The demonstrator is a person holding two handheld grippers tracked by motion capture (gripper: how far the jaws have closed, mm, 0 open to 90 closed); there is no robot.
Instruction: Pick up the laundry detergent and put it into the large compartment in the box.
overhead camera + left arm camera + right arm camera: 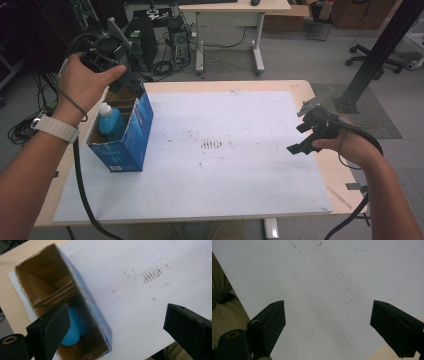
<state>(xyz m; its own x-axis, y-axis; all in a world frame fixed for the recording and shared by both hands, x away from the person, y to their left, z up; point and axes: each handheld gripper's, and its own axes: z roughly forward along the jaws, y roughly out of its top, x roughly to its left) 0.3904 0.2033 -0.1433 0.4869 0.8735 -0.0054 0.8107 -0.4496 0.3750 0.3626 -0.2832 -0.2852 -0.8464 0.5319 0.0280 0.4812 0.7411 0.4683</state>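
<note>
An open-topped blue cardboard box (131, 136) stands at the left of the white table sheet (230, 165). Inside it sits a light-blue bottle (110, 122) with a white cap. The left gripper view looks down into the box (82, 302), where the bottle's blue body (72, 332) lies low inside. My left gripper (132, 82) hovers above the box's far end, jaws open and empty (116, 325). My right gripper (300, 137) is held over the sheet's right edge, its jaws wide apart with nothing between them (328, 325).
Small dark marks (211, 145) dot the middle of the sheet. The wooden table edge (325, 165) runs along the right. Beyond the table are a desk (230, 20), cables and computer gear (150, 35) on the floor, and a black post (375, 55).
</note>
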